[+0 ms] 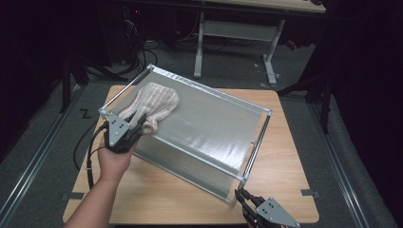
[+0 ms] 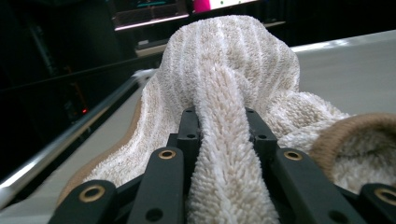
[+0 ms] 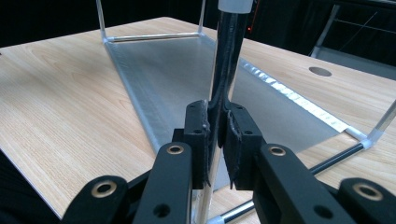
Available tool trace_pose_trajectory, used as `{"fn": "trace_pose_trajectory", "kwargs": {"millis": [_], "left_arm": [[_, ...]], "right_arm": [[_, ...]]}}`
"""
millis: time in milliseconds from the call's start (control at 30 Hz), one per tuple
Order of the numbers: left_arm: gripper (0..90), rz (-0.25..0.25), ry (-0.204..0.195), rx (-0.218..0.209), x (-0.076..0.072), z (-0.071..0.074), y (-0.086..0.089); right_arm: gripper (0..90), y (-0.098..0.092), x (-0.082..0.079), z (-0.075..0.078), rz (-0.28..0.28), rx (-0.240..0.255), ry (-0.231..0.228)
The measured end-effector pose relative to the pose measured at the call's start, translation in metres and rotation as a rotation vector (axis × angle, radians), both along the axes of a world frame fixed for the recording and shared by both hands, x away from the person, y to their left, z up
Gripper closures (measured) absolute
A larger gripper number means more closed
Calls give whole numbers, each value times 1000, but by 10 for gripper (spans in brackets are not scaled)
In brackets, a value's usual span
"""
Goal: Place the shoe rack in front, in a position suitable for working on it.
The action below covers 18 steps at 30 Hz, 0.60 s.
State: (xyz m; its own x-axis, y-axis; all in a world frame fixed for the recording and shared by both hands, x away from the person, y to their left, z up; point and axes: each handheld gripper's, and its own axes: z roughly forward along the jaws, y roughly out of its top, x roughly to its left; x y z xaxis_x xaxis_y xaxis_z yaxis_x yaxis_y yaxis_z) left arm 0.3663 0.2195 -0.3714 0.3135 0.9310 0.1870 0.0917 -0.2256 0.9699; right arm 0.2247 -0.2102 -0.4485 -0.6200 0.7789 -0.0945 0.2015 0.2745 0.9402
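A beige ribbed towel (image 1: pixel 154 100) lies bunched on the far left part of a silver sheet (image 1: pixel 214 128) stretched in a metal rod frame (image 1: pixel 259 142) on the wooden table. My left gripper (image 1: pixel 140 124) is at the frame's left corner, shut on a fold of the towel (image 2: pixel 233 56). The fold runs up between the pads of the left gripper (image 2: pixel 219 121). At the frame's near right corner, my right gripper (image 1: pixel 244 197) is shut on the upright corner post (image 3: pixel 229 46), which stands pinched in the right gripper (image 3: pixel 217 123).
The wooden table (image 1: pixel 157 194) has bare wood in front of the frame and to its right. A round cable hole (image 3: pixel 320 71) sits in the tabletop. Behind the table stands a desk on white legs (image 1: pixel 271 57), with cables on the floor at the left.
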Motion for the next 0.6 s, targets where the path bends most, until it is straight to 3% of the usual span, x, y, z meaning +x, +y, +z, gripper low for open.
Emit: {"fn": "trace_pose_trajectory", "kwargs": {"millis": [367, 600], "left_arm": [[723, 116, 16, 14, 12, 4, 45], [725, 123, 20, 10, 13, 5, 53]], "right_arm": [[801, 0, 0, 0, 0, -3, -1], [801, 0, 0, 0, -1, 0, -1]]}}
